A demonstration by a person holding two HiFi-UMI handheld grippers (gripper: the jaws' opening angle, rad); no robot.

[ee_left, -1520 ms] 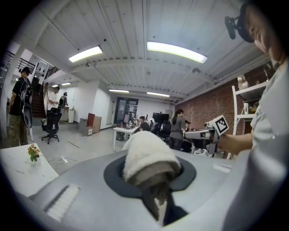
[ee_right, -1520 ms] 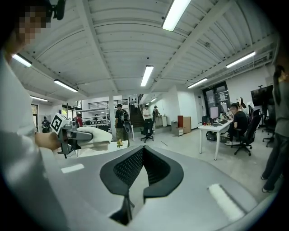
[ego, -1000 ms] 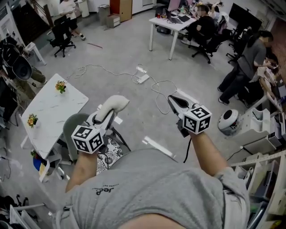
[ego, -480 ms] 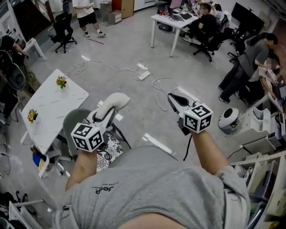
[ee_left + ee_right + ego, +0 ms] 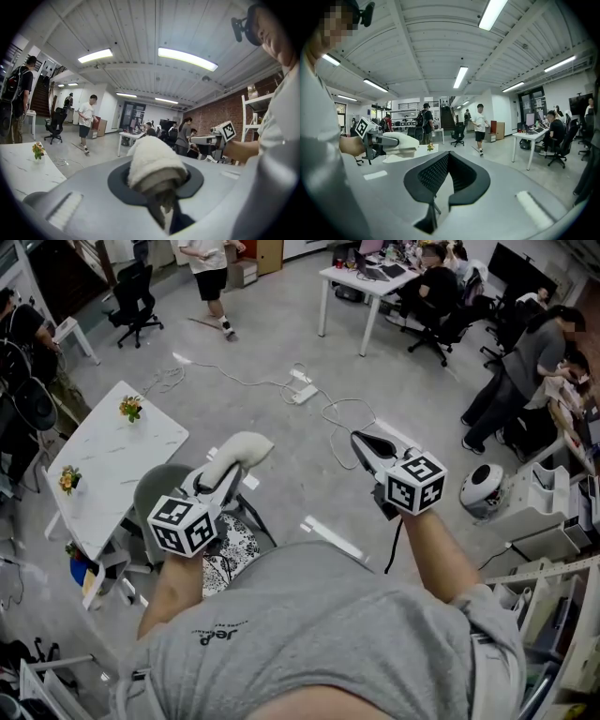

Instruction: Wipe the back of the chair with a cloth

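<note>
Grey office floor [image 5: 281,343] spread below you, with a white worktop [image 5: 122,460] at the left. Just right of it stood the grey chair [image 5: 155,493], its back low beside your left claw [image 5: 228,467]. That claw was clenched on the white cloth [image 5: 242,450], held in the air over the chair. Well apart to the right, your right claw [image 5: 364,446] had its jaws closed together, grasping nothing.

This is a big open office. People [image 5: 433,279] sit on rolling chairs [image 5: 450,326] by a white desk [image 5: 349,285] and dark screens [image 5: 514,263]. Cables [image 5: 330,414] lie on the grey floor [image 5: 272,343].
</note>
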